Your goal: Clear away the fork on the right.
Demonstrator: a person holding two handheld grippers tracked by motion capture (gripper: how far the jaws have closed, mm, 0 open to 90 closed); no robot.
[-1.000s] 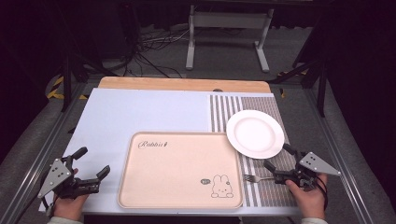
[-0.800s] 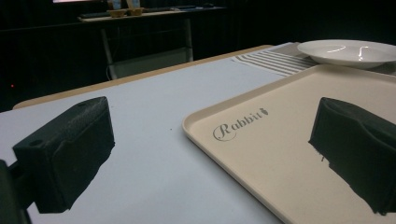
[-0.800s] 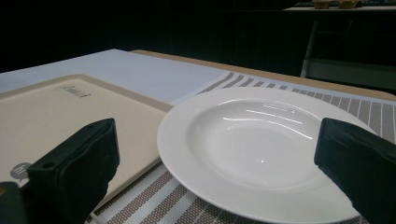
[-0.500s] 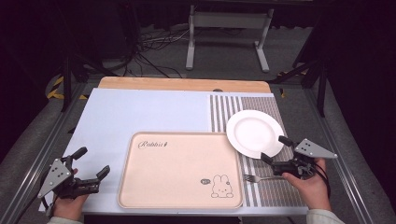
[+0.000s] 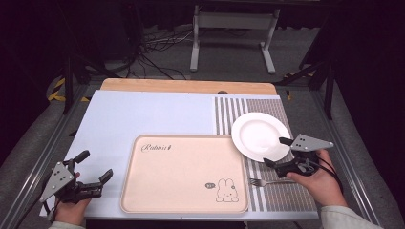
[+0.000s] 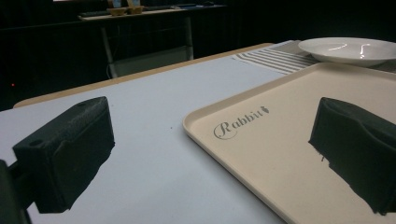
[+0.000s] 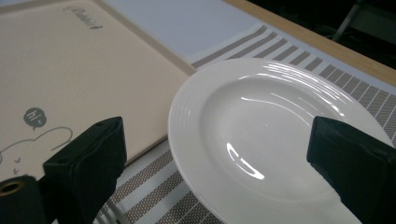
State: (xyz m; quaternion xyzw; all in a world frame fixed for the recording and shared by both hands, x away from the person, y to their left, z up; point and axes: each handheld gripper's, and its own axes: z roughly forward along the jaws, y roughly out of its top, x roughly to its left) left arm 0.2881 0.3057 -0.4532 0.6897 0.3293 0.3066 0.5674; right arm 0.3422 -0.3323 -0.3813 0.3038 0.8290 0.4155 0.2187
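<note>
The white plate (image 5: 260,136) sits on the striped mat just beside the tray (image 5: 184,172), directly ahead of the right gripper (image 5: 276,151) — fingers spread, grasping nothing, having just narrowed slightly — the nearer hand.

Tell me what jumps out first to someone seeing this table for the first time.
The big beige tray with its rabbit drawing lies front and centre on the pale blue mat. To its right, a white plate sits on the striped placemat, with the right gripper poised open over its near edge and a fork lying just below. The left gripper waits open at the table's near-left corner.
</note>
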